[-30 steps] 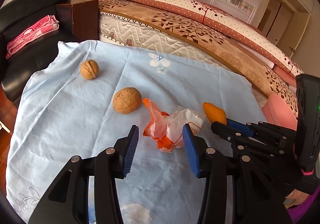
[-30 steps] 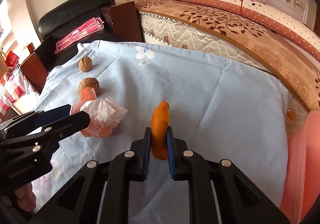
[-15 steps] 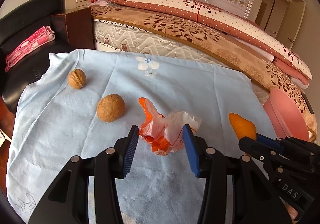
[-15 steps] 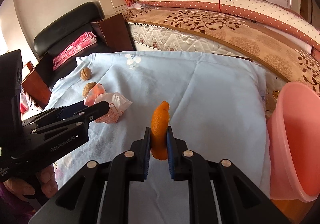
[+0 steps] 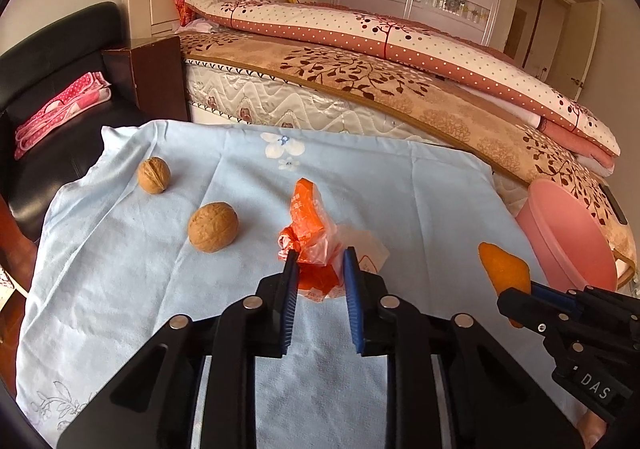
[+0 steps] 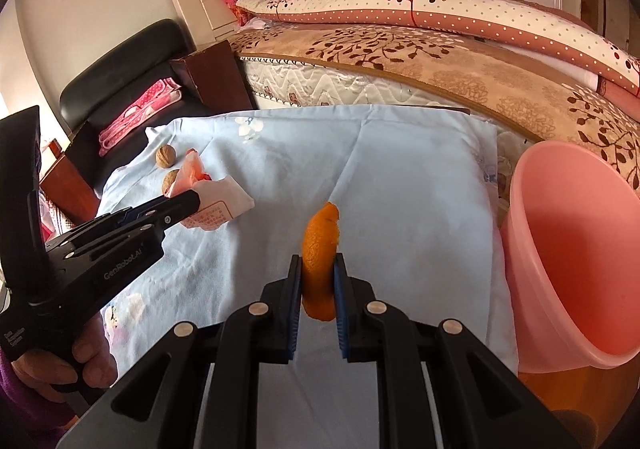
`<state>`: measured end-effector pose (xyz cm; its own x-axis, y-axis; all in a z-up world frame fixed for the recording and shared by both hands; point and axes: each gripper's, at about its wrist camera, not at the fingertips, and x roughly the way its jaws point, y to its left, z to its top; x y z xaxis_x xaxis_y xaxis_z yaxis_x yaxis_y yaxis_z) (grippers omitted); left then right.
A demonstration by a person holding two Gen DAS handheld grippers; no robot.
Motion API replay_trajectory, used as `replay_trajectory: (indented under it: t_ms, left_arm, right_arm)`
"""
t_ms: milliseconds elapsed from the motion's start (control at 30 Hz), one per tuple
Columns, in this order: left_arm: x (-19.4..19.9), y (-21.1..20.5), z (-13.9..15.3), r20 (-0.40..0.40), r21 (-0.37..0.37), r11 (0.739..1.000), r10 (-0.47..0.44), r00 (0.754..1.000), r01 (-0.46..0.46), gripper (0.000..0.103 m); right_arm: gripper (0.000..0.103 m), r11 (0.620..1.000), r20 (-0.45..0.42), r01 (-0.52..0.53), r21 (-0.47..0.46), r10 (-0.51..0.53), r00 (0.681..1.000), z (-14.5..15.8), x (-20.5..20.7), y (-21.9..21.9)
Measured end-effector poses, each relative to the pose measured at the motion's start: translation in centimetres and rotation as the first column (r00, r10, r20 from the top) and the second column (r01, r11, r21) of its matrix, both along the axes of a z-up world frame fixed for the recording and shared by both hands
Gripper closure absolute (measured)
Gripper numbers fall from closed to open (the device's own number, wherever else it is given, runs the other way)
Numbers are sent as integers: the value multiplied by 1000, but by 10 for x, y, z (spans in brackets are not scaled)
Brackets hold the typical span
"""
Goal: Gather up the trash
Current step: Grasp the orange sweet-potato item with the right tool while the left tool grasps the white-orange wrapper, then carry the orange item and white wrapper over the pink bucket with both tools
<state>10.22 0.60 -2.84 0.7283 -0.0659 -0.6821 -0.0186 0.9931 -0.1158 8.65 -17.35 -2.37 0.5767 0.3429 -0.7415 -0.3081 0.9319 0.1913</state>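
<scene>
My right claw [image 6: 317, 281] is clenched on a strip of orange peel [image 6: 320, 249], which stands upright between the blue pads [image 6: 293, 313] and pokes out above and below them. Just to the right of that claw sits the pink bin [image 6: 560, 249], its mouth tilted toward me, beside the edge of the light blue cloth [image 6: 400, 177].

My left claw [image 5: 319, 273] has its jaws drawn in around the crumpled orange-and-white plastic bag [image 5: 316, 245]; both pads press the plastic, so I read it as grasping the bag, which rises ahead of the fingertips. Whether the bag is clear of the cloth I cannot tell.

Ahead and to the left of the left claw lies one walnut [image 5: 213, 227] on the cloth, and farther out, more to the left, a second walnut [image 5: 154, 175]. Beyond the cloth's far edge runs the bed [image 5: 360, 81], with a black chair [image 5: 60, 49] off to the far left.
</scene>
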Motion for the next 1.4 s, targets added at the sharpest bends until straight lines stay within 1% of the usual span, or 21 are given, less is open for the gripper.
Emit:
replay_trajectory:
  t_ms: [300,533,767,1000,1400]
  left_arm:
    - [-10,-22,19,53,4,998,-61,997,61,81]
    - [-20,-51,39,117,37,990,-138,983,135,81]
    - [-24,-76,49,142,44,981,-195,970,190,81]
    - [-24,-101,60,170,49,969,-246,954,241,81]
    - [-17,-146,67,193,64,945,-327,925,321,81]
  right_arm:
    - [89,999,56,32,-9,-32,998,15,-15,-11]
    - [89,996,96,90,8,-90,991,28,-24,-31]
    - [89,988,128,154,20,-155,980,39,-29,-55]
    - [88,971,147,237,38,-240,960,46,-31,-86]
    - [88,927,170,371,59,-375,911,53,-35,-139]
